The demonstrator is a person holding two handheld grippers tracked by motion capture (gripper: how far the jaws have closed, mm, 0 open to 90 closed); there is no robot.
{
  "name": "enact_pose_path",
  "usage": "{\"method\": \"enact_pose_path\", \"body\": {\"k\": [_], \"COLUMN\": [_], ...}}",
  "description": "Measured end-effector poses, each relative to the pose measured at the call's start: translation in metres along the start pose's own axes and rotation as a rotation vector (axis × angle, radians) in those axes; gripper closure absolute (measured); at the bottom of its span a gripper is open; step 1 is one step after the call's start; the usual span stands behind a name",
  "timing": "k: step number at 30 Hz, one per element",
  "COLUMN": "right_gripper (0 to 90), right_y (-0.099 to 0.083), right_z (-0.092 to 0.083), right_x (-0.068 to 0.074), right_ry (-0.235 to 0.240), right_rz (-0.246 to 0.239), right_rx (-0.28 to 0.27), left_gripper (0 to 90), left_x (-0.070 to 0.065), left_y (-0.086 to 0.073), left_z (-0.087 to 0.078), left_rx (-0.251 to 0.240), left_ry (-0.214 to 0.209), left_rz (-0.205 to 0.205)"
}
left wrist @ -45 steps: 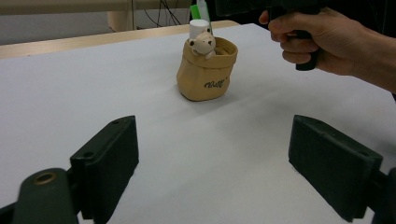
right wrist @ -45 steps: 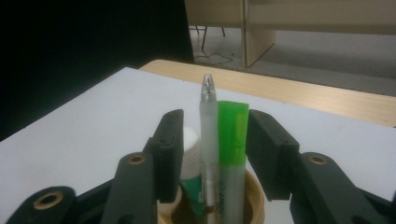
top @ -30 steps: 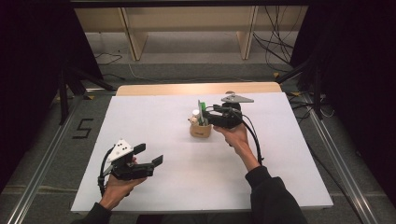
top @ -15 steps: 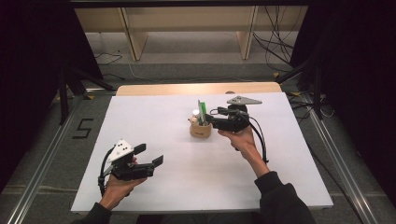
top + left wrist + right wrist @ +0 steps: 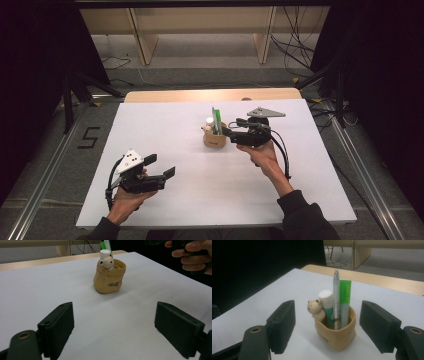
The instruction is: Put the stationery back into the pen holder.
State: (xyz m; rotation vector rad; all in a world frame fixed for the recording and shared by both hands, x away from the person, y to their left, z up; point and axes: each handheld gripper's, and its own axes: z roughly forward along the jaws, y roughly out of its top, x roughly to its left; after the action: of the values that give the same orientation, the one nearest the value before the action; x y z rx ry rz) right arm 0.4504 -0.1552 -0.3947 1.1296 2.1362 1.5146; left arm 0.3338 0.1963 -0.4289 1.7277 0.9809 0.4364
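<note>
Right gripper (image 5: 229, 127) jaws just opened wide, empty, beside pen holder (image 5: 214, 138); left gripper (image 5: 162, 167) idle near, jaws wide.

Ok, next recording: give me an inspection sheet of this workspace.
Surface: white table, wooden strip along far edge.
Job's things: tan bear pen holder upright, holding a green marker, silver pen and white-capped stick.
Clutter: nothing seen.
Grippers: right tool beside the holder, jaws just opening, nothing between them; left tool open, near front left.
Cables: one trails from each tool; more on the floor behind.
Surroundings: wooden shelving, dark curtains.
</note>
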Motion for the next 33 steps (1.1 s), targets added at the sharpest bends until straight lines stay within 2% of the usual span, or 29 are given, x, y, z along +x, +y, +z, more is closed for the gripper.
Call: {"method": "enact_pose_path", "body": {"k": [14, 24, 33], "right_gripper": [24.4, 24.1, 23.9], "right_y": [-0.012, -0.020, -0.033], "right_z": [-0.015, -0.032, -0.044], "right_x": [0.005, 0.016, 0.017], "right_ry": [0.010, 0.034, 0.043], "right_rz": [-0.014, -0.044, -0.047], "right_rx": [-0.004, -0.020, -0.026], "left_gripper": [15.5, 15.5, 15.5], "left_x": [0.000, 0.000, -0.001], "left_y": [0.000, 0.000, 0.000], "left_z": [0.000, 0.000, 0.000], "left_rx": [0.003, 0.003, 0.006], "left_ry": [-0.011, -0.014, -0.022], "left_rz": [-0.005, -0.005, -0.002]}}
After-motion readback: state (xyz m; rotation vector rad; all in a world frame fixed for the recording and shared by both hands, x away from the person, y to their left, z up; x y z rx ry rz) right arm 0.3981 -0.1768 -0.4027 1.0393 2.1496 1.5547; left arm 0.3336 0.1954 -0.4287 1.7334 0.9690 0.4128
